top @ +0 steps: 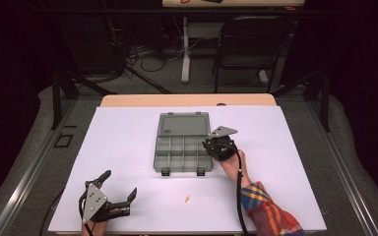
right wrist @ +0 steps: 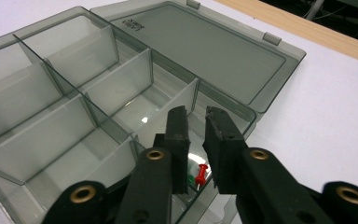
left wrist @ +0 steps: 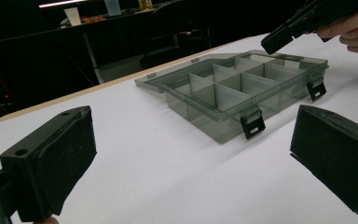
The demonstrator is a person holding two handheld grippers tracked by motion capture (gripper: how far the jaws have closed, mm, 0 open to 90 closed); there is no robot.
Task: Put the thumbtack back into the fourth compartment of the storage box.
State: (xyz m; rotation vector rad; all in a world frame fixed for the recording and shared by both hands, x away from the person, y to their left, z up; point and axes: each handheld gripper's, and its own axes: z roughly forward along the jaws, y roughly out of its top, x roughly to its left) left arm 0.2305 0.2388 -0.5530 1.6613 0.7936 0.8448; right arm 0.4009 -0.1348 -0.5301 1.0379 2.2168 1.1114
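Matte black right gripper [right wrist: 196, 135] slightly parted, translucent grey compartment box [right wrist: 98, 93], perhaps red pushpin [right wrist: 202, 171]

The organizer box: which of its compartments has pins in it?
The compartment right under the right gripper, at the box end by the lid hinge: a red pin and something green lie there. The others look bare.

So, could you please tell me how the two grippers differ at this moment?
The left gripper rests near the table's front edge, fingers spread wide with nothing between them. The right gripper hangs over the organiser box, fingers only slightly parted above a red pushpin. Both are black and hand-held.
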